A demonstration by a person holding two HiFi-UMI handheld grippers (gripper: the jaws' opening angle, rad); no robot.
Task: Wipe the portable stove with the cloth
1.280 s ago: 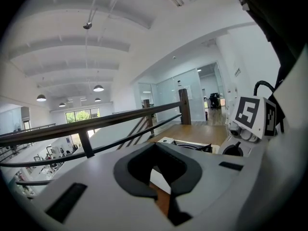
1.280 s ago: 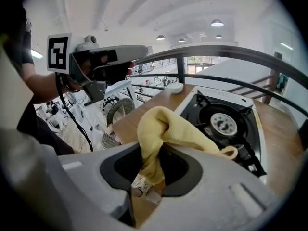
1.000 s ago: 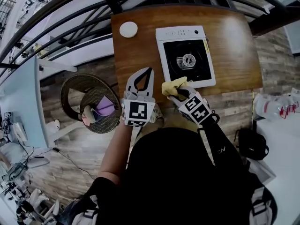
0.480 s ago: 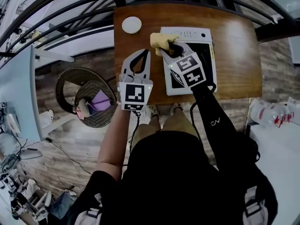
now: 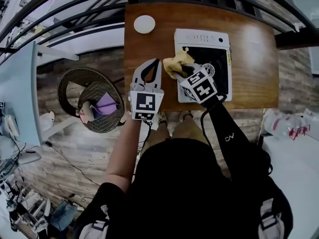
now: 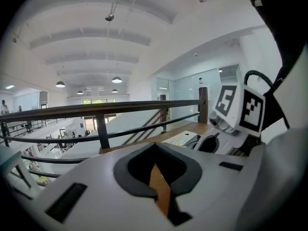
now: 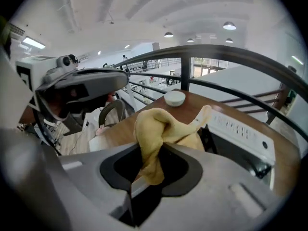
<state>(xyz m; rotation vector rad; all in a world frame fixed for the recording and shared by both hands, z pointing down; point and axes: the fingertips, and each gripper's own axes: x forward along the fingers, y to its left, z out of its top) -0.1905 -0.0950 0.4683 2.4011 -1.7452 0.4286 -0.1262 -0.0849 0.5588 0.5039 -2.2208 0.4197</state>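
Item: wooden table [image 5: 254,59], rectangular, with a railing [image 7: 226,52] beyond its 12 o'clock edge and open floor past its 6 o'clock edge. Item: portable stove [image 5: 199,35], white body with a black top, set right of centre, its near side close to the table's 6 o'clock edge. Item: left gripper [image 5: 154,62], tongs closed together on nothing, hovering over bare wood at 9 o'clock of the stove and not touching it. Item: right gripper [image 5: 183,73], tongs clamped on the cloth [image 5: 175,63]. The cloth is yellow and bunched, lying across the stove's left rim at about 9 o'clock of the burner [image 5: 208,69]. Whether it presses on the surface cannot be told. Item: small white disc [image 5: 144,24] at 11 o'clock, well apart from the stove.

Hazards, as judged: the stove is unbraced, so a hard stroke toward 6 o'clock may push it to the table's edge. Only a fold of cloth is pinched, so the loose tail may catch on the burner and pull free.

Clearance: broad bare wood at 3 o'clock of the stove, a narrower strip at 9 o'clock, little at 6 o'clock.
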